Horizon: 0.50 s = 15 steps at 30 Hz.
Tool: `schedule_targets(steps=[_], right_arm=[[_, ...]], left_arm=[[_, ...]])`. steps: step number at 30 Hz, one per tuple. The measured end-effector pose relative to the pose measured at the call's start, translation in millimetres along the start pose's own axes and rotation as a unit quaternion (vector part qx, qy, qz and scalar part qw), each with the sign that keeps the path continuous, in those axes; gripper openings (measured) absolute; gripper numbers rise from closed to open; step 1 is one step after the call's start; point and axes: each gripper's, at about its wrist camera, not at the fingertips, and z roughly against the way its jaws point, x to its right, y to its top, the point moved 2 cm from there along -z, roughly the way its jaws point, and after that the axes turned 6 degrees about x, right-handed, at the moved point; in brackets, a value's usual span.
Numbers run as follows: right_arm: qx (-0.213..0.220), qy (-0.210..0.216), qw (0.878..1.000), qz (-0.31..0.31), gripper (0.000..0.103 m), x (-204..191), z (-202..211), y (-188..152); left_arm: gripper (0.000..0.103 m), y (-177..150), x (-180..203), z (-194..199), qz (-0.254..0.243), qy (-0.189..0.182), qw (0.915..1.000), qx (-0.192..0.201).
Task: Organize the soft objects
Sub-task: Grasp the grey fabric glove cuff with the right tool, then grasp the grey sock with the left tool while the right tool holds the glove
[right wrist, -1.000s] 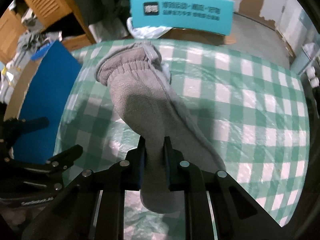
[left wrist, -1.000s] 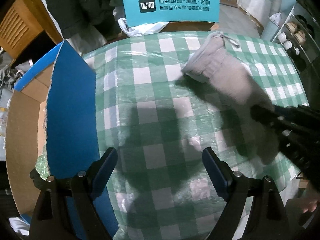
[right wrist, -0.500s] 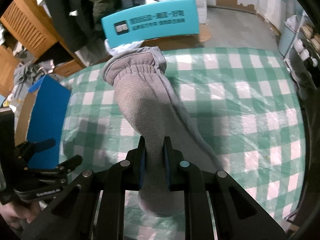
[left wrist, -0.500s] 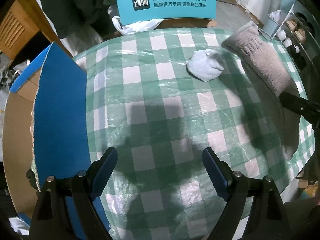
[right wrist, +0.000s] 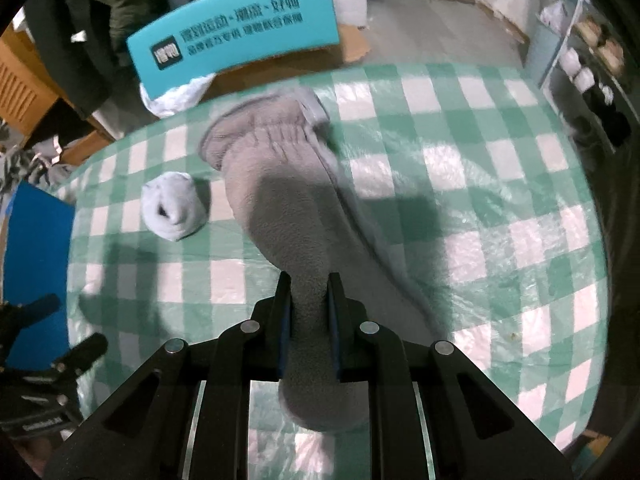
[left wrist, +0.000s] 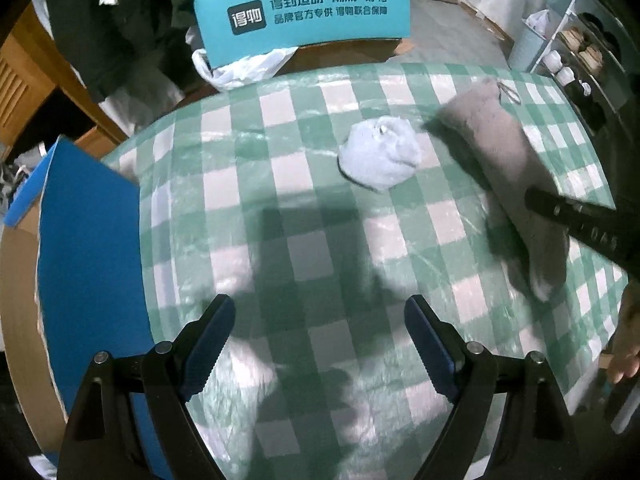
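Observation:
My right gripper (right wrist: pixel 309 280) is shut on a long grey fleece sock (right wrist: pixel 280 200) and holds it above the green checked table (right wrist: pixel 480 184); the sock's cuff points away from me. The same sock shows at the right of the left wrist view (left wrist: pixel 500 148), with the right gripper (left wrist: pixel 576 224) pinching it. A rolled pale-blue sock (left wrist: pixel 380 154) lies on the table; it also shows in the right wrist view (right wrist: pixel 174 210), left of the grey sock. My left gripper (left wrist: pixel 318 344) is open and empty over the near part of the table.
A cardboard box with a blue flap (left wrist: pixel 84 248) stands at the table's left edge. A teal chair back (left wrist: pixel 304 12) with a white plastic bag (left wrist: pixel 240 70) is behind the table. A shelf (left wrist: pixel 580 60) is at the far right.
The right gripper has carried the grey sock off to the right, uncovering the rolled pale-blue sock. The left gripper has stayed open and shifted slightly forward over the table.

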Motion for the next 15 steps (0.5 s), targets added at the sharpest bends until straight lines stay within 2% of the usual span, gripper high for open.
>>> schedule_targets(steps=[4,8,12,15], right_arm=[[-0.011,-0.002,1.0,-0.003,0.027,2,-7,0],[-0.007,-0.011,1.0,0.006,0.06,3,-6,4],[0.0,-0.021,1.0,0.013,0.072,6,-2,8],[0.006,-0.026,0.999,0.018,0.073,7,-2,11]], left_arm=[[0.088,14,1,-7,0.006,-0.013,0.9999,0.005],[0.088,26,5,-14,0.001,-0.022,0.9997,0.008],[0.088,39,11,-20,-0.004,-0.028,0.9995,0.016],[0.088,46,16,-25,-0.007,-0.033,0.9993,0.018]])
